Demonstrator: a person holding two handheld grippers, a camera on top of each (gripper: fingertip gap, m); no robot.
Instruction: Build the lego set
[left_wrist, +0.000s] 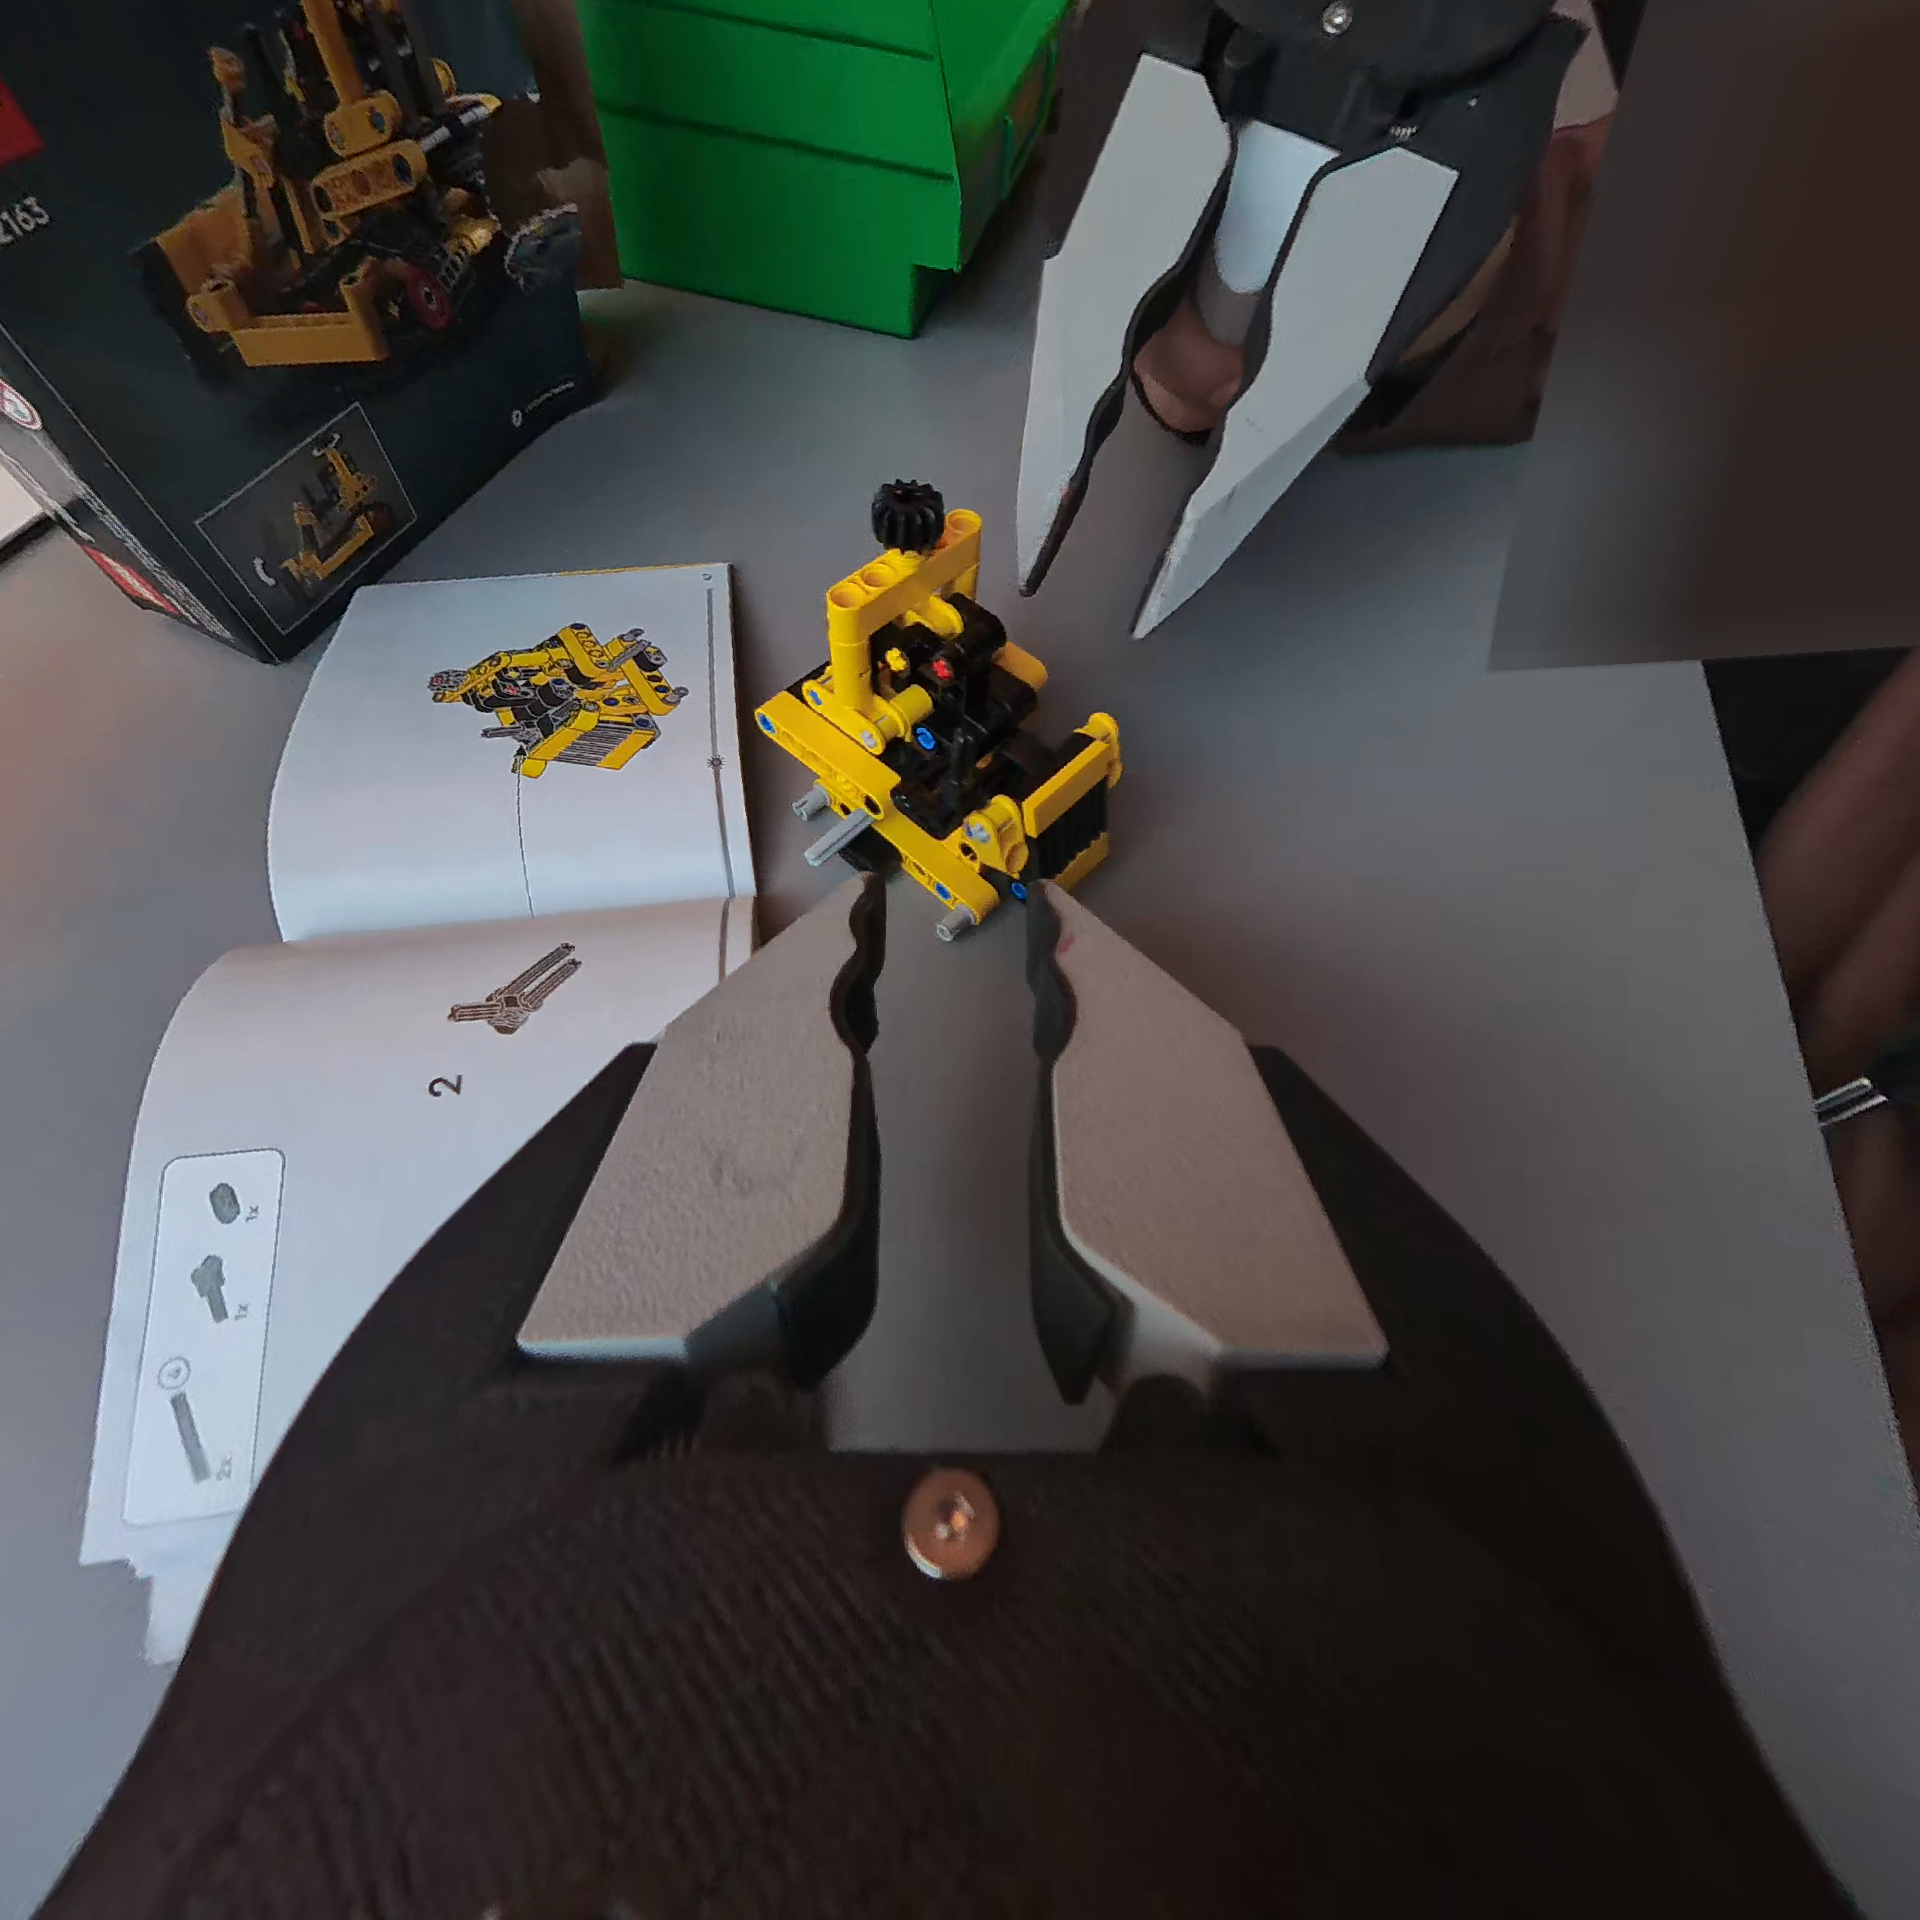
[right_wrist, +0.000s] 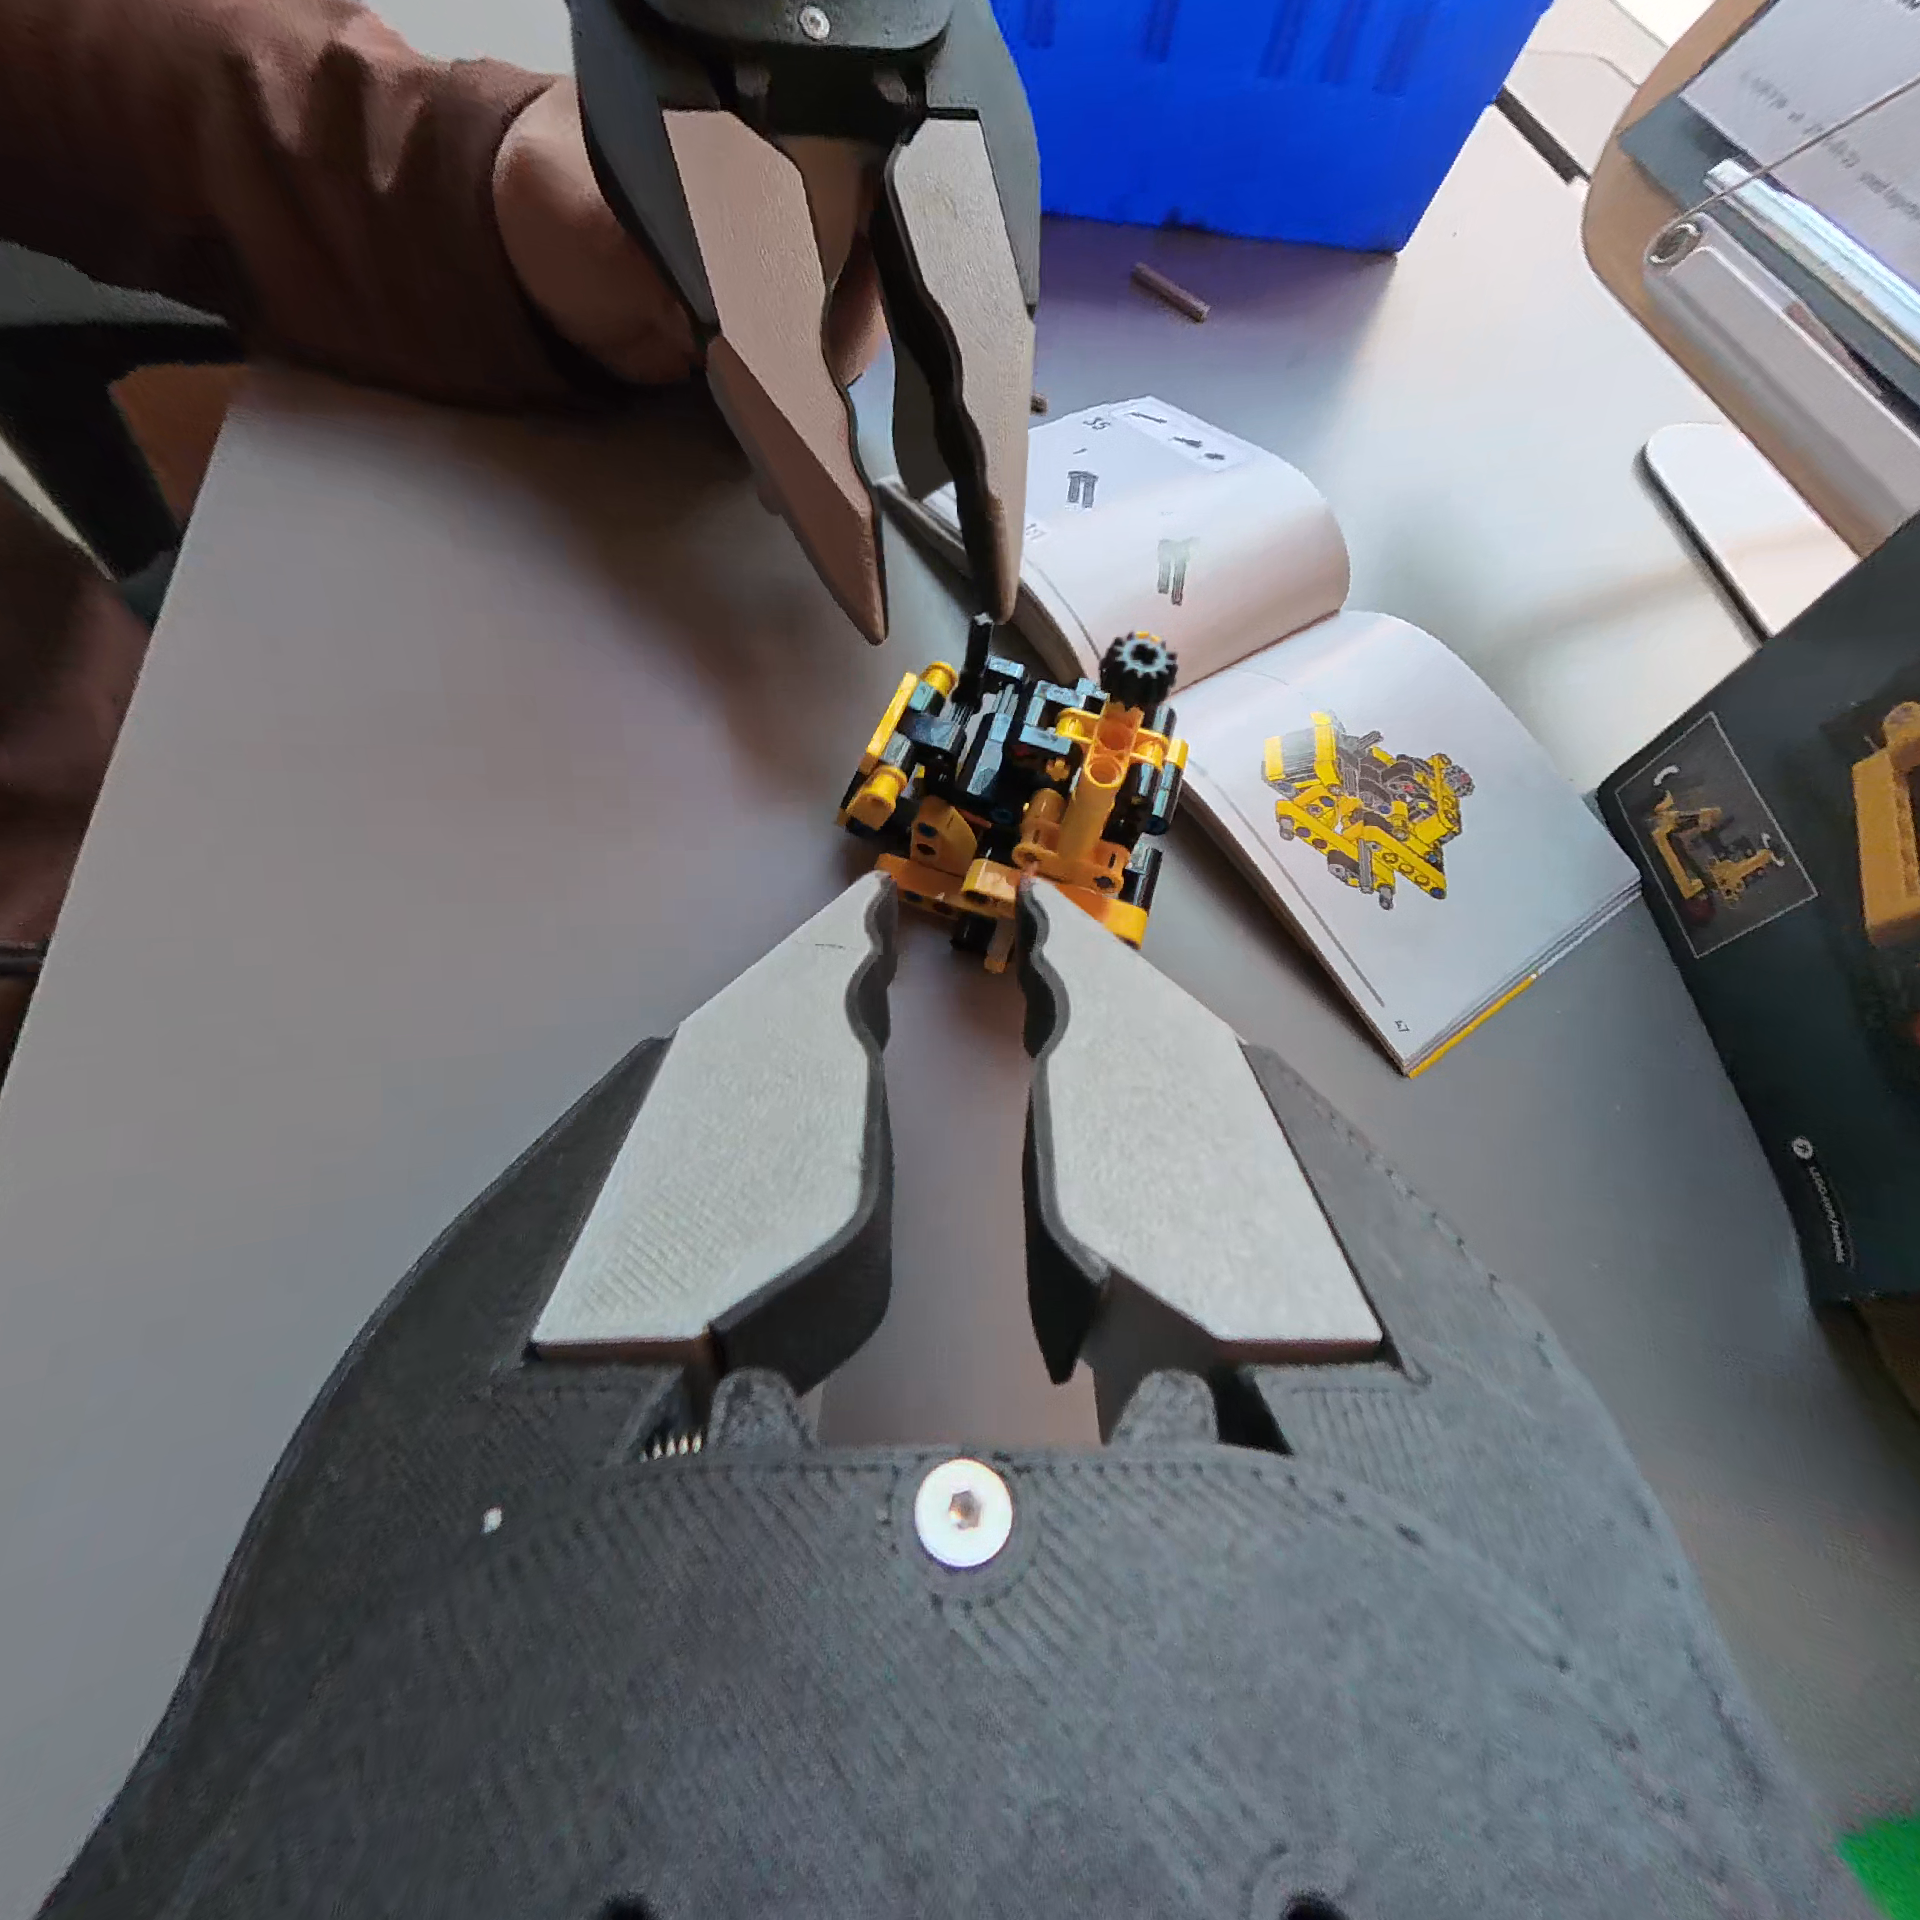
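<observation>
While the left wrist view looks down on a grey table (left_wrist: 1351, 935), the left gripper (left_wrist: 956, 899) hovers with its jaws apart and nothing between them, its tips just short of the near edge of a yellow and black lego model (left_wrist: 940, 727). That model stands on the table with a black gear (left_wrist: 902, 511) at the top of its yellow frame. Just left of it lies an open instruction booklet (left_wrist: 499, 831), and beyond that stands the dark set box (left_wrist: 281, 312) next to a green bin (left_wrist: 810, 156). The right gripper (left_wrist: 1091, 608) comes in from the far side, jaws parted and empty, tips near the model but apart from it

Seen from the right wrist view, the right gripper's own tips sit close to the model's near edge; whether they touch it cannot be told. The left gripper reaches down opposite, open, one tip just above a black part standing up from the model. A blue bin (right_wrist: 1247, 114) stands at the far edge of the table
</observation>
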